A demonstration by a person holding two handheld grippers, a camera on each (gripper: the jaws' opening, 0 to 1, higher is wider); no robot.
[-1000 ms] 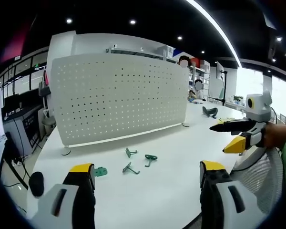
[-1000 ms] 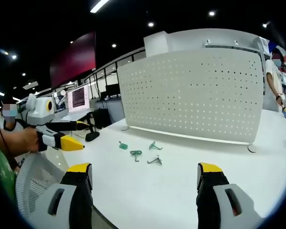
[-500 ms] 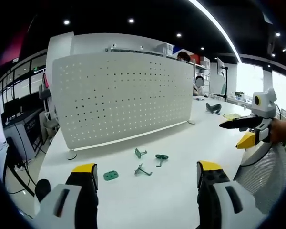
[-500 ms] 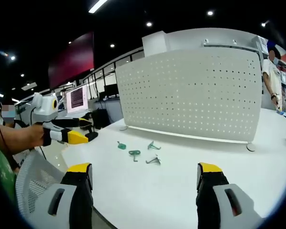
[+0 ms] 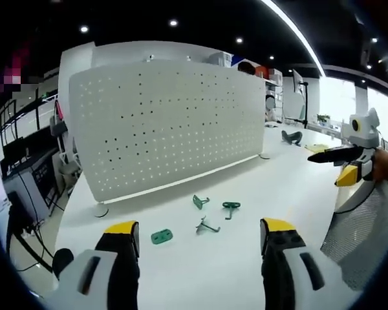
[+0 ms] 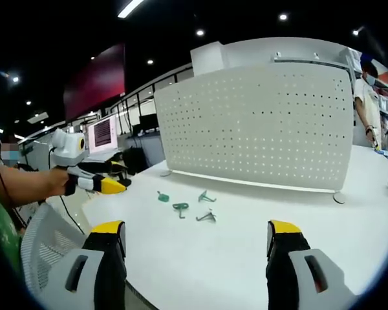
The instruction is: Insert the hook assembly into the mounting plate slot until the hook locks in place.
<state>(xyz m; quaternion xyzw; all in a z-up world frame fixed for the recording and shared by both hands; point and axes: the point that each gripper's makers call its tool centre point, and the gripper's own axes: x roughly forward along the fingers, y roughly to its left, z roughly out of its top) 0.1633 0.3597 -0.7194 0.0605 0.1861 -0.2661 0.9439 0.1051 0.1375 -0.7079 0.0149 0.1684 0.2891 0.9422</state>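
Both the left gripper [image 5: 197,234] and right gripper [image 6: 197,234] hang wide open, empty; green hooks [image 5: 207,225] (small, possibly tangled) could skid off the table [image 5: 246,187] if nudged.

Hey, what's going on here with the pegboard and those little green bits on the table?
A person holds a gripper in each hand above a white table, both open and holding nothing. Four small green parts lie loose in front of an upright white pegboard: a flat mounting plate and three hooks beside it. The left gripper faces the parts; the right gripper hangs further back. No part has been picked up yet.
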